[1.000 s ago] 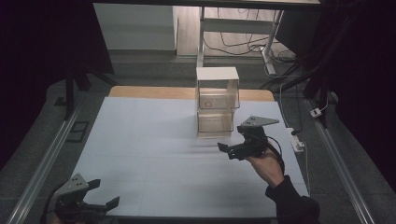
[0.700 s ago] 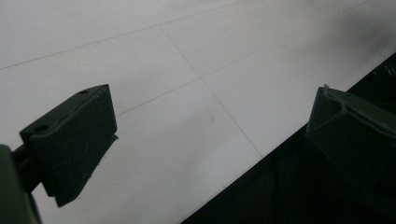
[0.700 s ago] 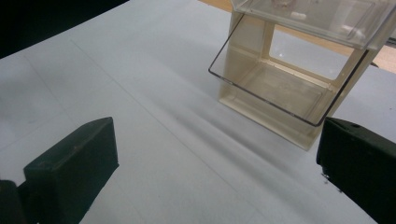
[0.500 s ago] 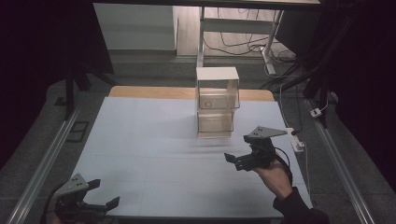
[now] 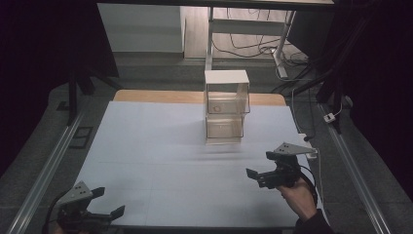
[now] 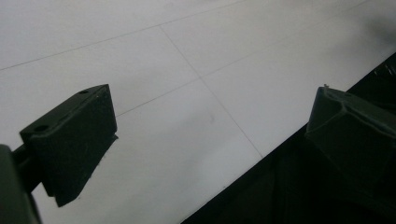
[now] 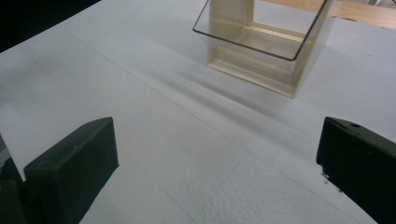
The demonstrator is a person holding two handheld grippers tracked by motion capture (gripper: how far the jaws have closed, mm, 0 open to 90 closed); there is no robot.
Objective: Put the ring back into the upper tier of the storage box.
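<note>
A clear two-tier plastic box with a white top stands at the far middle of the white table. In the right gripper view its lower tier lies ahead, well beyond the jaws. My right gripper is held by a hand over the table's front right, open and empty, pointing left toward the box; its jaws stand wide apart. My left gripper hovers at the front left corner, open and empty, with one jaw over the table's front edge.
A wooden strip runs along the table's far edge behind the box. Metal rails flank both sides. A white power strip and cables lie by the right edge. Desk legs and cables stand beyond.
My right gripper has drawn back from the box toward the front right of the table. The left gripper has stayed in place.
</note>
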